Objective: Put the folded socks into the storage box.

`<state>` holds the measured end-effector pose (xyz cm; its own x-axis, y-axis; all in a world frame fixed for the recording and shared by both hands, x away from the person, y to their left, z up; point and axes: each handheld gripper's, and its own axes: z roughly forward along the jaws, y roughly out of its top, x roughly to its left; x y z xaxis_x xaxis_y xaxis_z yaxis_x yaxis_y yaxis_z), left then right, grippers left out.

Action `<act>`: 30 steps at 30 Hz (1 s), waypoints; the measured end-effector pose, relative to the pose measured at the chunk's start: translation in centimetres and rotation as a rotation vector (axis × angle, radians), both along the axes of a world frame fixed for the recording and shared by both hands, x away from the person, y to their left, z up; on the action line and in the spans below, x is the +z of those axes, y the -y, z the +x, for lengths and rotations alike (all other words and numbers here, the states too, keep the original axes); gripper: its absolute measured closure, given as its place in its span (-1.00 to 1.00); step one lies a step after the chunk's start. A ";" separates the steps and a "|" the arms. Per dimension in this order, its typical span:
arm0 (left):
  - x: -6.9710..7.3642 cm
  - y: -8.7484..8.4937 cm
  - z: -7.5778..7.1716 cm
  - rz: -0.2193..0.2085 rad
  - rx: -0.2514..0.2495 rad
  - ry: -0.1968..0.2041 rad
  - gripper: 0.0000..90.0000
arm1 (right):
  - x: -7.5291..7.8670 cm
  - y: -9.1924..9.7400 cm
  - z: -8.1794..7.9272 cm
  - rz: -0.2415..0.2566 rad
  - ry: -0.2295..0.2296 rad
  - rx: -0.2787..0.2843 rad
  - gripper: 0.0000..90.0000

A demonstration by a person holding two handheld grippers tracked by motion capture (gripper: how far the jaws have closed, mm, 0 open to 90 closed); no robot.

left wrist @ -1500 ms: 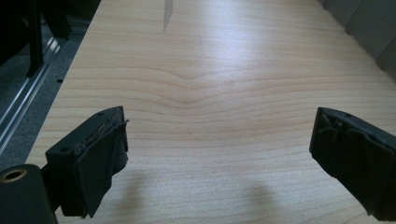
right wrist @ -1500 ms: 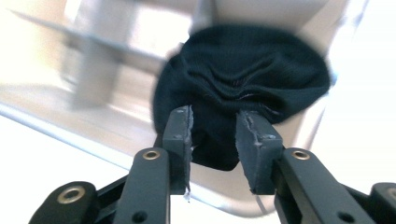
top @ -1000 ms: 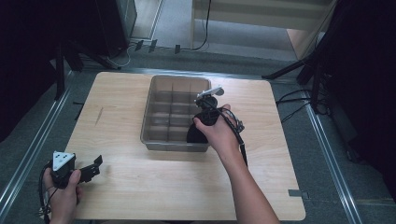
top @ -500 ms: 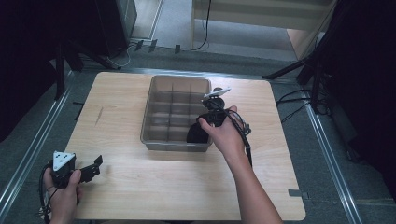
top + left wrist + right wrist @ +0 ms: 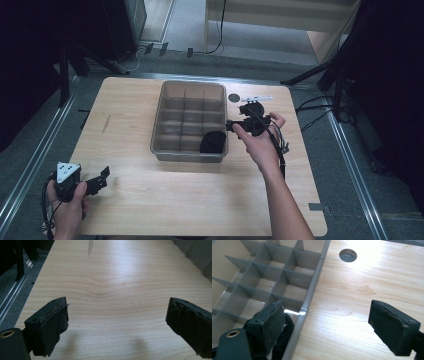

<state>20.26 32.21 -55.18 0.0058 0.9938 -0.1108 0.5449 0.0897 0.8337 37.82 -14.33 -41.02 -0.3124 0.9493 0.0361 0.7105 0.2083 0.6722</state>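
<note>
Pale wooden surface [image 5: 150, 200] with a round hole [image 5: 234, 98] near the far edge. Grey floor around it, metal rails [image 5: 30, 165] along both sides, cables [image 5: 310, 107] at the right, dark stands behind.

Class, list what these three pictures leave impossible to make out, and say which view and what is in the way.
- Black object in the tray: high view too small; right gripper view, jaw covers it.
- Right gripper: high view, hand hides the jaws.
- Left gripper: its own view cuts off both jaws at the edges.
</note>
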 end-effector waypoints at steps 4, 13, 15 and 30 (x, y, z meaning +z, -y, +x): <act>0.0 0.0 0.0 0.000 0.001 -0.001 -0.89 | -0.5 2.1 -0.5 0.025 0.027 -0.020 -0.85; 0.0 0.0 0.0 0.002 0.002 -0.001 -0.89 | -2.5 5.6 -1.6 0.054 0.041 -0.022 -0.98; 0.0 0.0 0.0 0.003 0.002 -0.002 -0.89 | -3.0 6.2 -1.9 0.059 0.039 -0.025 -0.99; 0.0 0.0 -0.1 0.005 0.004 0.000 -0.89 | -7.4 11.8 -4.6 0.039 0.044 -0.067 -1.00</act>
<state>20.16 32.22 -55.18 0.0019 0.9944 -0.1058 0.5444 0.0877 0.8342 33.22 -26.10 -48.47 -0.2506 0.9662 0.0607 0.6915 0.1348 0.7097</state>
